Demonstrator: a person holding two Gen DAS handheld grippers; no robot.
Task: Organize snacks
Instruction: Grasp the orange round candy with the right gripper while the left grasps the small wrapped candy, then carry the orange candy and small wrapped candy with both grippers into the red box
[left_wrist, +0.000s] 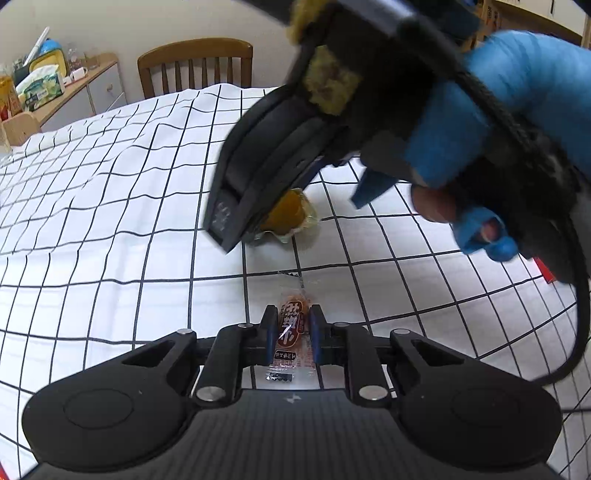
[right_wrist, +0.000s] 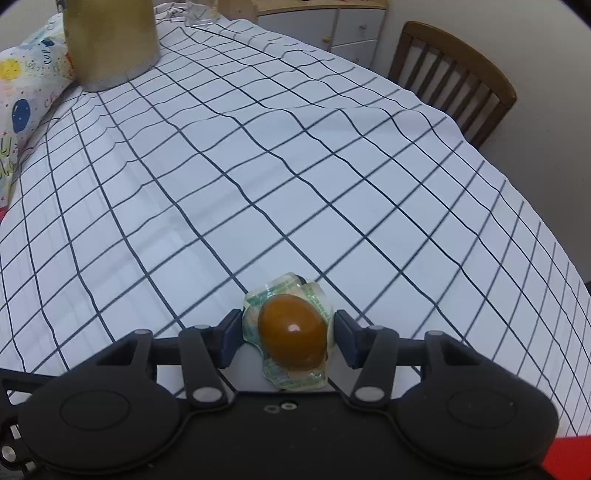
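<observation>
On the checked cloth (left_wrist: 110, 221), left hand-held gripper (left_wrist: 291, 332) pinches a snack stick (left_wrist: 291, 325), tilted downward.

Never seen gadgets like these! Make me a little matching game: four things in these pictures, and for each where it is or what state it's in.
Things:
1. left gripper
2. vacuum-packed brown egg
3. gold canister
4. wooden chair

Places or states:
A. stands far off on the checked cloth, next to a balloon-print bag
B. clamped on a slim wrapped snack stick
C. pushed up to the table's far edge
D. lies between the right gripper's fingers, with gaps showing on both sides

Pairs: 1-B, 2-D, 3-A, 4-C
</observation>
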